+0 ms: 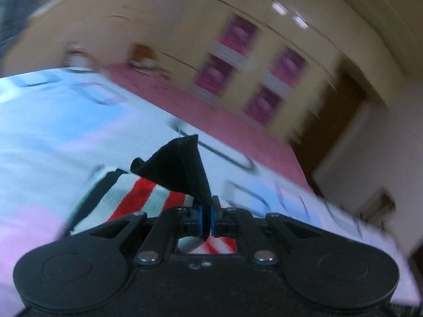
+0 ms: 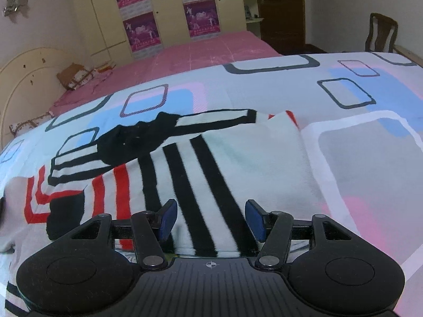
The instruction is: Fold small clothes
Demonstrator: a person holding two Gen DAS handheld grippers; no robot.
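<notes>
Several small white socks with black or red stripes lie on the patterned bedsheet. In the left wrist view, my left gripper [image 1: 208,219] is shut on the black toe end of a red-striped sock [image 1: 148,198] and lifts it off the sheet; the view is blurred by motion. In the right wrist view, my right gripper [image 2: 210,219] is open, its blue pads [image 2: 168,218] either side of a black-striped sock [image 2: 211,174] lying flat. A second black-striped sock [image 2: 148,137] lies behind it, and red-striped socks [image 2: 79,192] lie at the left.
The patterned bedsheet [image 2: 357,137] covers the near bed. A pink bedspread [image 2: 201,52] lies beyond, with a cream headboard [image 2: 23,79] at the left. A wardrobe with pink posters [image 2: 169,10] stands behind. A wooden chair [image 2: 380,33] and door are at the right.
</notes>
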